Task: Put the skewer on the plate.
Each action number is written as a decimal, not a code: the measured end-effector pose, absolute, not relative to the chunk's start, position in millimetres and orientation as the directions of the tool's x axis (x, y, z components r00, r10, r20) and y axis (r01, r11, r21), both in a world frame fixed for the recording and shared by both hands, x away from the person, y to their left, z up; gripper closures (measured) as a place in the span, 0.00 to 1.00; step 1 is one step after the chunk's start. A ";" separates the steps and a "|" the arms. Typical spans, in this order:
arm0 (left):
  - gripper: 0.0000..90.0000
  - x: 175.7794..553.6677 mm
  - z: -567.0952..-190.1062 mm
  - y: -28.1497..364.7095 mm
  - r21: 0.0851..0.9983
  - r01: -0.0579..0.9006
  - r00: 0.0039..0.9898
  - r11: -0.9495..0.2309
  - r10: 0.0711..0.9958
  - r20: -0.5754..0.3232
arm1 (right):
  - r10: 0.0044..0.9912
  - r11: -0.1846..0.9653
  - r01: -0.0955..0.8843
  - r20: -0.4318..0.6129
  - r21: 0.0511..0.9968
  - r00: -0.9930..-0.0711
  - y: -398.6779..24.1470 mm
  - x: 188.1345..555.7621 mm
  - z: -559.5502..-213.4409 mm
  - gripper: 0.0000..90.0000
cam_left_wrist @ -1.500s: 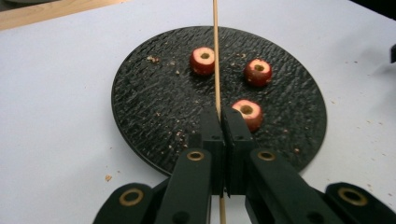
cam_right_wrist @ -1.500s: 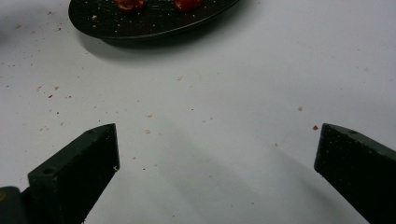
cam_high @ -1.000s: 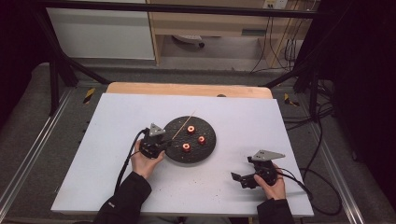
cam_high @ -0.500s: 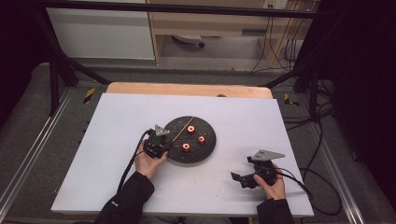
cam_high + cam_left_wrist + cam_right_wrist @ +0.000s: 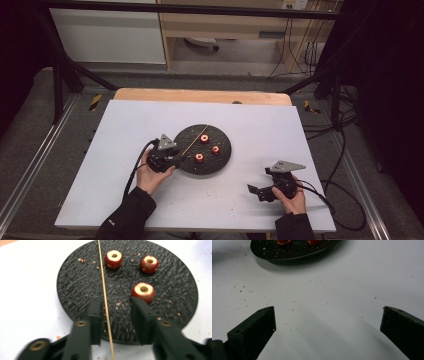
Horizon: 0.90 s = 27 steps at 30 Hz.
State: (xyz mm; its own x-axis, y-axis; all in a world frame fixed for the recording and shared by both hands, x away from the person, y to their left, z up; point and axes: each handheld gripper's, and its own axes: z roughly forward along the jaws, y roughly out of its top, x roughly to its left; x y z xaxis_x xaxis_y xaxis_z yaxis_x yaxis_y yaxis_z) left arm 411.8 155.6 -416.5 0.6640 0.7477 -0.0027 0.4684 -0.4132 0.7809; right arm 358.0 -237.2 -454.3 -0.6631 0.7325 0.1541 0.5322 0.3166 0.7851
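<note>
— Where do we find the skewer (image 5: 104,290) just now?

— In the left gripper view it runs from the top middle of the frame down to the bottom edge, lying across the left part of the black round plate (image 5: 75,290). It passes between the two jaws of our left hand-held gripper (image 5: 116,302) — nearer the left jaw, with a clear gap to the right one.

— So are we clamped on it?

— No. The jaws have just been opening; the stick sits between them, released, and the pads do not press on it. In the high view that left hand-held gripper (image 5: 175,159) is at the plate's left rim, centre-left of the frame.

— And the fruit?

— Three red cored pieces (image 5: 143,291) rest on the plate, right of the skewer: two near the top of the left gripper view, one lower, just beside the right jaw tip. Crumbs are scattered over the plate.

— Our other hand?

— The right hand-held gripper (image 5: 261,190) sits at the lower right of the high view, well apart from the plate, over bare white tabletop (image 5: 125,130). Its own view shows the jaws spread wide with nothing between them.
</note>
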 end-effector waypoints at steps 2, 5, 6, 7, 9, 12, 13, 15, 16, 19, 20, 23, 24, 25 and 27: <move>0.58 407.8 -415.8 161.5 0.789 0.460 0.676 -0.407 0.736 -0.015 | 0.734 0.316 0.534 0.155 0.784 -0.661 -237.2 358.0 -454.2 0.01; 0.45 402.5 -417.5 170.6 0.781 0.462 0.691 -0.420 0.723 -0.020 | 0.734 0.316 0.533 0.153 0.785 -0.661 -237.4 358.0 -454.1 0.01; 0.41 400.5 -418.3 173.8 0.777 0.463 0.694 -0.426 0.720 -0.019 | 0.734 0.313 0.534 0.156 0.785 -0.660 -237.3 358.0 -454.0 0.01; 0.38 398.4 -419.1 177.1 0.772 0.464 0.699 -0.435 0.715 -0.017 | 0.735 0.313 0.535 0.157 0.785 -0.660 -237.2 358.0 -454.0 0.01; 0.32 394.0 -420.8 184.4 0.775 0.464 0.700 -0.428 0.714 -0.025 | 0.734 0.315 0.534 0.155 0.785 -0.661 -237.1 358.1 -454.3 0.01; 0.25 387.2 -424.0 195.6 0.778 0.471 0.705 -0.416 0.708 -0.047 | 0.735 0.314 0.538 0.158 0.783 -0.659 -236.7 358.0 -454.7 0.01; 0.23 384.8 -425.4 199.2 0.775 0.470 0.704 -0.422 0.709 -0.040 | 0.735 0.315 0.538 0.158 0.782 -0.659 -236.8 357.9 -454.6 0.01; 0.19 379.4 -428.3 207.5 0.780 0.467 0.699 -0.417 0.714 -0.037 | 0.735 0.312 0.538 0.160 0.783 -0.659 -236.9 357.8 -454.3 0.01; 0.19 377.1 -429.6 212.1 0.782 0.469 0.698 -0.411 0.715 -0.042 | 0.735 0.313 0.536 0.157 0.784 -0.659 -237.0 358.1 -454.4 0.01; 0.14 370.7 -433.1 225.8 0.784 0.472 0.687 -0.404 0.725 -0.040 | 0.735 0.314 0.540 0.160 0.781 -0.659 -236.7 358.1 -454.8 0.01; 0.12 368.6 -434.1 230.4 0.785 0.471 0.684 -0.403 0.729 -0.037 | 0.735 0.315 0.540 0.160 0.780 -0.659 -236.6 358.2 -455.0 0.01; 0.09 362.0 -437.3 243.6 0.789 0.473 0.672 -0.393 0.740 -0.034 | 0.735 0.316 0.541 0.160 0.779 -0.659 -236.6 358.3 -455.1 0.01; 0.08 359.8 -438.6 247.6 0.790 0.474 0.667 -0.389 0.744 -0.035 | 0.735 0.314 0.542 0.161 0.780 -0.658 -236.6 358.2 -455.0 0.01; 0.07 357.7 -440.0 251.1 0.790 0.477 0.663 -0.385 0.747 -0.036 | 0.735 0.313 0.542 0.162 0.780 -0.658 -236.6 358.2 -455.0 0.01; 0.06 354.0 -443.4 257.1 0.790 0.479 0.658 -0.384 0.753 -0.033 | 0.735 0.314 0.542 0.162 0.779 -0.658 -236.6 358.2 -455.1 0.01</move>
State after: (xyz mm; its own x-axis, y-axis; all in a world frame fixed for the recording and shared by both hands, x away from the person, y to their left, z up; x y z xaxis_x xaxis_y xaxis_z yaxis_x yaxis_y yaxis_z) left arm 354.0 257.1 -443.4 0.6575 0.7527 -0.0328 0.4788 -0.3839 0.7895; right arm 358.2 -236.6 -455.1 -0.6582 0.7353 0.1616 0.5421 0.3140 0.7794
